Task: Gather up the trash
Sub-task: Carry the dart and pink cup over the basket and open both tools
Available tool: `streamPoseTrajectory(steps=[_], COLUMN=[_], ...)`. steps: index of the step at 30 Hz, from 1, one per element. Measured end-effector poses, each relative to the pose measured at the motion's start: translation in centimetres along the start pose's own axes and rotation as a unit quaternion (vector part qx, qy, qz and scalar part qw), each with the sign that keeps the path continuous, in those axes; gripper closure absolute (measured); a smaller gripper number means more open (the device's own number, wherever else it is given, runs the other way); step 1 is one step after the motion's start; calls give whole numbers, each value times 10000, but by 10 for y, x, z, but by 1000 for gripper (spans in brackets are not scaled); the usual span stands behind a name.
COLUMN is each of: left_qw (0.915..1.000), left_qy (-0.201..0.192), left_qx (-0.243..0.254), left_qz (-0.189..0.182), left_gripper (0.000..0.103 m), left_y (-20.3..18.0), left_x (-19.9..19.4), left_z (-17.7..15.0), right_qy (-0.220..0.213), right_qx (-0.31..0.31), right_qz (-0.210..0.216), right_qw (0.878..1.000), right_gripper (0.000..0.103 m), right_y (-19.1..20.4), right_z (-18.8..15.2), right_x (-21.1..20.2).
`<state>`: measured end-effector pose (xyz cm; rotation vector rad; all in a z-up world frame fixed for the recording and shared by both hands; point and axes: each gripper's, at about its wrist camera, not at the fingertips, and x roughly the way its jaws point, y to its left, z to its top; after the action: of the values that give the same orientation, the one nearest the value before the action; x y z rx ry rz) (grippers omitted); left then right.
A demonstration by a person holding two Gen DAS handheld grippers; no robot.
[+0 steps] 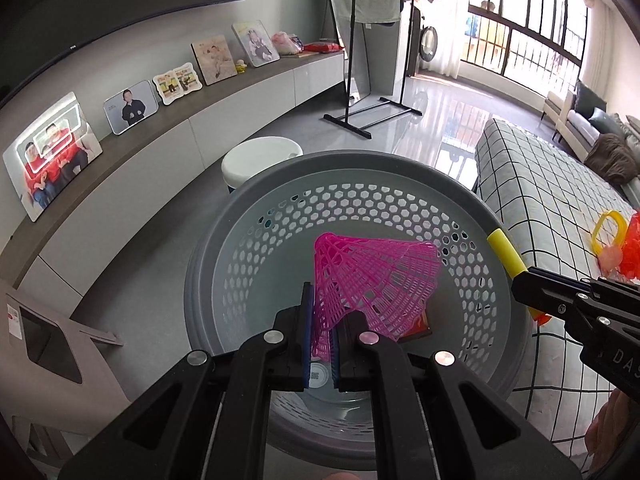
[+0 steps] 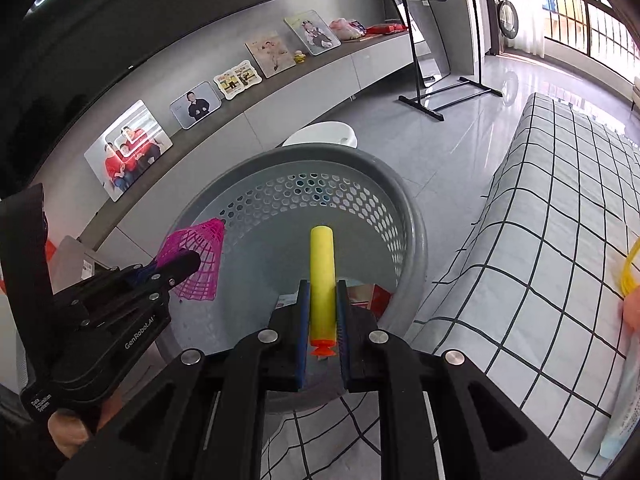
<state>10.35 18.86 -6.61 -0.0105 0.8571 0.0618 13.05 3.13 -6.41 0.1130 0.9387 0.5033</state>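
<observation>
My left gripper is shut on a pink plastic mesh piece and holds it over the open grey perforated basket. It also shows at the left of the right wrist view, with the pink mesh. My right gripper is shut on a yellow foam dart with an orange tip, above the basket's near rim. The dart and right gripper show at the right of the left wrist view. A red packet lies inside the basket.
A checked cloth surface sits right of the basket, with a yellow ring and an orange item on it. A white stool stands behind the basket. A long shelf with photo frames runs along the wall. A clothes rack stands on the floor.
</observation>
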Motion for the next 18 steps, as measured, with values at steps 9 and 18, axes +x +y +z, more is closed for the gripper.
streamPoseTrajectory(steps=[9, 18], left_qw=[9998, 9996], left_qy=[119, 11], left_qx=[-156, -267], left_qz=[-79, 40], left_gripper=[91, 49], left_y=[4, 11], left_x=[6, 0], left_z=[0, -2], right_qy=[-87, -165], right_qx=[-12, -19], right_qz=[69, 21], right_qw=[9999, 9999], right_gripper=[80, 62], right_y=[0, -2], right_z=[2, -1], right_x=[-1, -6])
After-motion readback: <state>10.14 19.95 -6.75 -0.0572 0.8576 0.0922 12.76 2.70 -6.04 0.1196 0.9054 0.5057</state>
